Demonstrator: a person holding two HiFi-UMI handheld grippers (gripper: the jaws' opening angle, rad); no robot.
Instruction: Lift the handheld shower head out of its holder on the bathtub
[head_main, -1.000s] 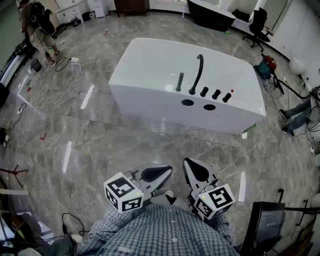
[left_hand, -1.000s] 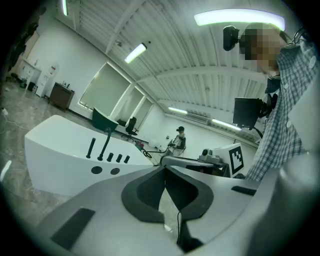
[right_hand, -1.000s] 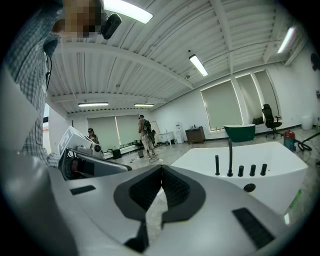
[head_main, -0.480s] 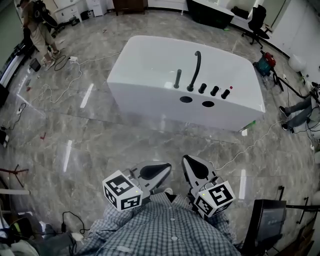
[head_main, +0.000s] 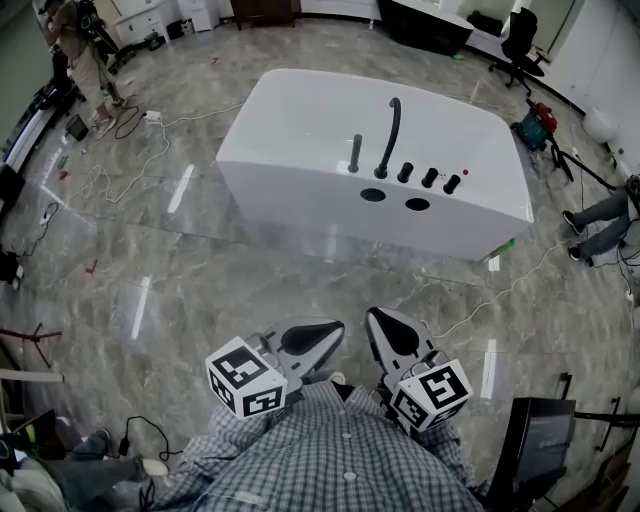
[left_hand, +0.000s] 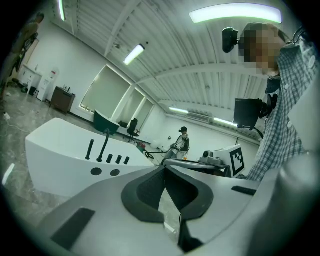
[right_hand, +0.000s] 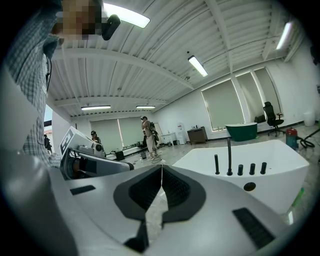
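The white bathtub (head_main: 300, 130) stands on the marble floor well ahead of me. On its near ledge the dark handheld shower head (head_main: 355, 153) stands upright in its holder, left of the curved spout (head_main: 390, 130) and three knobs (head_main: 429, 177). My left gripper (head_main: 318, 336) and right gripper (head_main: 386, 333) are held low, close to my checked shirt and far from the tub, both shut and empty. The left gripper view shows the shower head (left_hand: 90, 149) at the left beyond the shut left gripper (left_hand: 165, 171). The right gripper view shows the shower head (right_hand: 216, 164) right of the shut right gripper (right_hand: 161, 169).
Cables (head_main: 120, 160) trail over the floor left of the tub. A person (head_main: 80, 50) stands at the far left, and another sits at the right edge (head_main: 600, 220). A red vacuum (head_main: 538, 120), an office chair (head_main: 515, 45) and a dark tub (head_main: 425, 25) lie beyond. A monitor (head_main: 540, 450) is at my right.
The tub has shifted slightly up in the head view. Both grippers keep their places in front of my shirt and stay shut. Someone's legs have come into view at the bottom left.
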